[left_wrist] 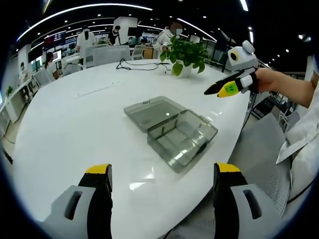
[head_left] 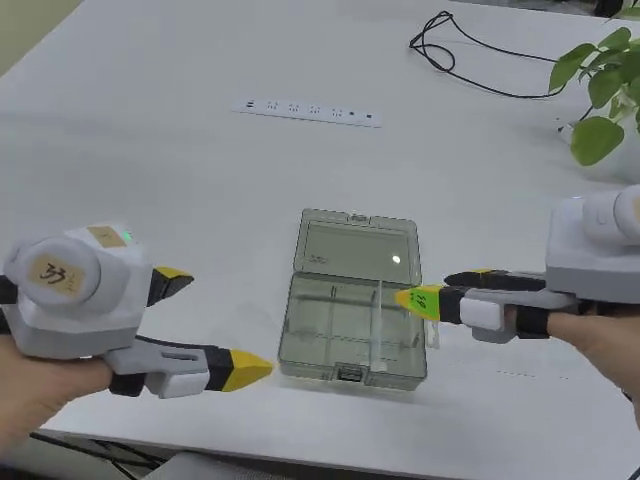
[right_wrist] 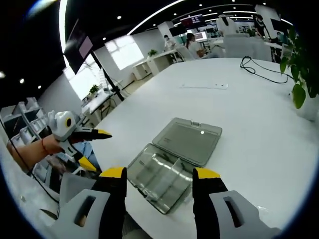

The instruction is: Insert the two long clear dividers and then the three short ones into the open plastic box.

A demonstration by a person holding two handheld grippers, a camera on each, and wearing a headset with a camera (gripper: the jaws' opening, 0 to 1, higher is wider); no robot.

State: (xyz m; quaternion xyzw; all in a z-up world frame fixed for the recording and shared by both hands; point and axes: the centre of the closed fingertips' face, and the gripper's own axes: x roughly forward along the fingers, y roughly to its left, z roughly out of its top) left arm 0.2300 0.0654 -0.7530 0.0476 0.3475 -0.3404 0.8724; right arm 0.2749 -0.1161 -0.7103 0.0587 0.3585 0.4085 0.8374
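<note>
Box: the plastic box (head_left: 310, 368) sits open in the middle of the white table (head_left: 200, 180), close to my edge, with its lid (head_left: 355, 250) laid flat at the box's 12 o'clock.
Dividers: I see clear dividers (head_left: 380, 322) standing in the base, one of them running from 12 to 6 just right of centre. They are too transparent for me to count or to tell which are fully seated.
Left gripper: the left gripper (head_left: 223, 322) hangs at the box's 8 o'clock, jaws spread wide and empty.
Right gripper: the right gripper (head_left: 428, 288) is at the box's 3 o'clock, one tip by the right wall. Its jaws are apart with nothing between them.
Handling: I judge the dividers light, thin, stiff and slick, likely to flex or snap if twisted, and the box light enough to skid when pushed.
Hold: I would pinch a divider at mid-length on its top edge and steady the box by a wall.
Writing: a round sticker (head_left: 50, 275) on the left gripper seems to read 33. A small label (head_left: 428, 299) on the right gripper's yellow tip is too small to read.
</note>
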